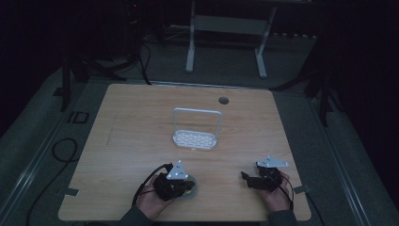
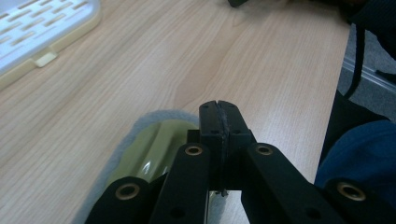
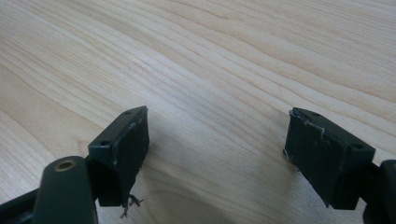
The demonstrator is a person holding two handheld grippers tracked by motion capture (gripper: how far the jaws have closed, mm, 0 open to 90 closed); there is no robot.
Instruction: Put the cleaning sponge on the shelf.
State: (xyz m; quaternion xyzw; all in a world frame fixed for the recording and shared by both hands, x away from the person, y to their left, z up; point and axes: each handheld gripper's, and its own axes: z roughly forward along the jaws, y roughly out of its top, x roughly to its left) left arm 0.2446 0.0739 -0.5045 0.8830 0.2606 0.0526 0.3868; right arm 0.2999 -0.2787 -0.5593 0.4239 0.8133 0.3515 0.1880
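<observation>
**Claws low at the tabletop's near edge**

The left claw (image 2: 218, 116) is pressed closed with nothing between its jaws, above an olive-green, grey-rimmed object (image 2: 149, 149). The right claw (image 3: 217, 158) gapes wide over bare tabletop (image 3: 224, 60). A white rack (image 1: 195, 137) stands mid-table, its handle upright.

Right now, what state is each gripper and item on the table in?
Left gripper: shut, nothing visibly between its jaws, over the olive dish.
Right gripper: open, empty, above bare table.
Olive dish: lying on the table.
White rack: upright, empty, mid-table.
</observation>
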